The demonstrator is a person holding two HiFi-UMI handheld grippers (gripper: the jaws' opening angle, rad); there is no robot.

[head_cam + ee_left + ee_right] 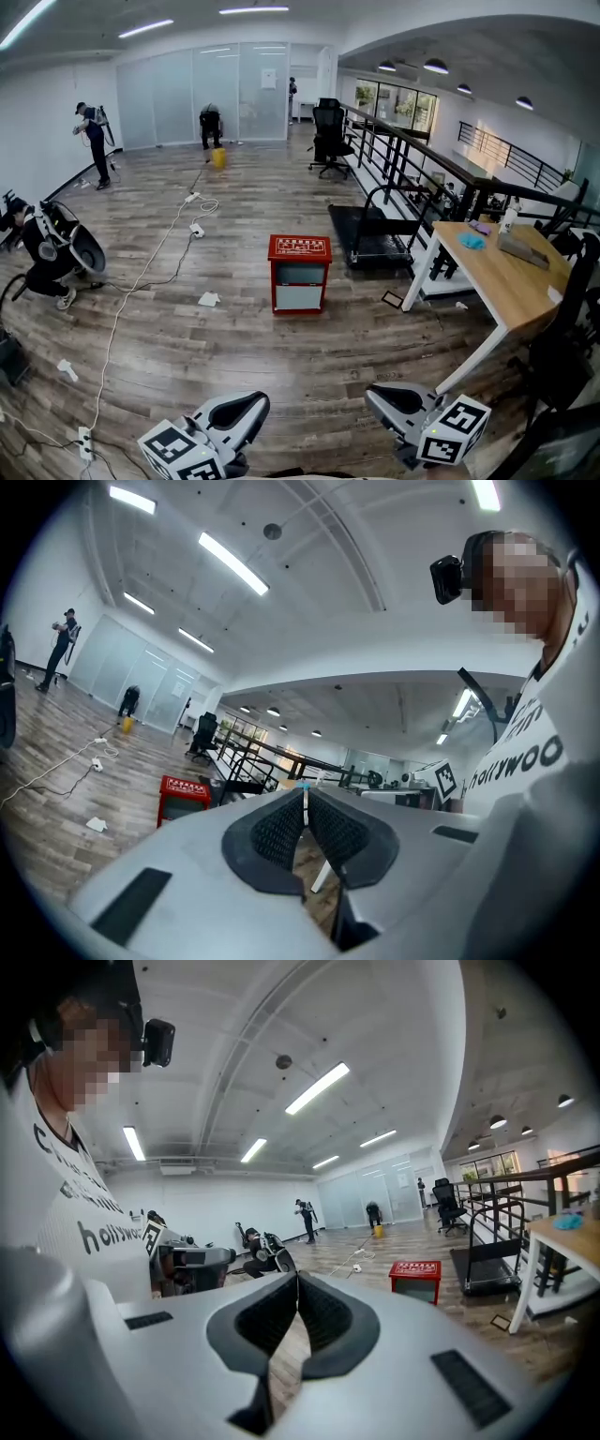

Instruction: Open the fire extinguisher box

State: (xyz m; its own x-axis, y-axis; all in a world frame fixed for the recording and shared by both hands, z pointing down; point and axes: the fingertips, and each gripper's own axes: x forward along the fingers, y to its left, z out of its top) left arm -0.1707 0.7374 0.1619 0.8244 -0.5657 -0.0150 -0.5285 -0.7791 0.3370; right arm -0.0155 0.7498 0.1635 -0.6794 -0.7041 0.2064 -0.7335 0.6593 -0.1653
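The fire extinguisher box (300, 273) is a small red cabinet with a grey glazed front. It stands shut on the wooden floor in the middle of the room, far ahead of both grippers. My left gripper (257, 402) shows at the bottom left of the head view and my right gripper (376, 395) at the bottom right. In the left gripper view the left gripper (305, 795) has its jaws pressed together with nothing between them, and the box (183, 797) lies far off to the left. The right gripper (297, 1280) is likewise shut and empty, with the box (415, 1277) distant on the right.
A wooden desk (511, 277) with white legs stands at the right, and a treadmill (373, 234) beyond it beside a black railing (403, 150). White cables and power strips (141, 281) trail across the floor on the left. Several people are at the far left and back. An office chair (330, 137) stands far behind the box.
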